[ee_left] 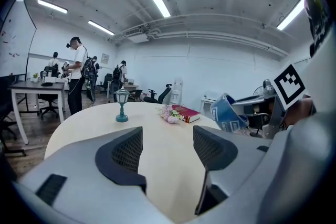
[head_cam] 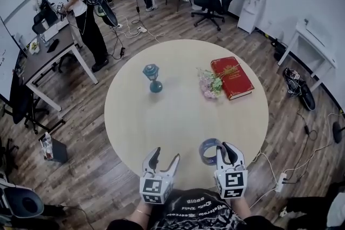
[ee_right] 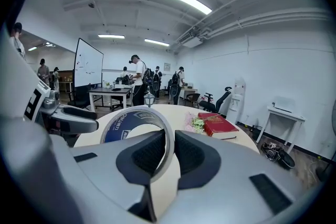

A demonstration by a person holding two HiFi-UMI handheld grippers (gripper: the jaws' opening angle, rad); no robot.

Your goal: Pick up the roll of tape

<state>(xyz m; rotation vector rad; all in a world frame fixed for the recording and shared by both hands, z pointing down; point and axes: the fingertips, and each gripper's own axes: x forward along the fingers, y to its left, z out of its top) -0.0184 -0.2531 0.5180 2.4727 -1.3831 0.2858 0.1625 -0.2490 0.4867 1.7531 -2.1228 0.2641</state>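
Right gripper [head_cam: 225, 151] pinching the wall of the blue tape roll [head_cam: 208, 149], roll upright, at near edge of round tabletop [head_cam: 183, 113]. Left gripper [head_cam: 164, 158] spread, empty.

A: How's the light?
B: Bright, even, from ceiling strip lights [ee_right: 186, 0], blown out white; the round table [head_cam: 178, 116] carries only faint shadows.
A: Sharpness?
B: Head view crisp. Both gripper views bulge fisheye-style, with black corners and soft near foreground.
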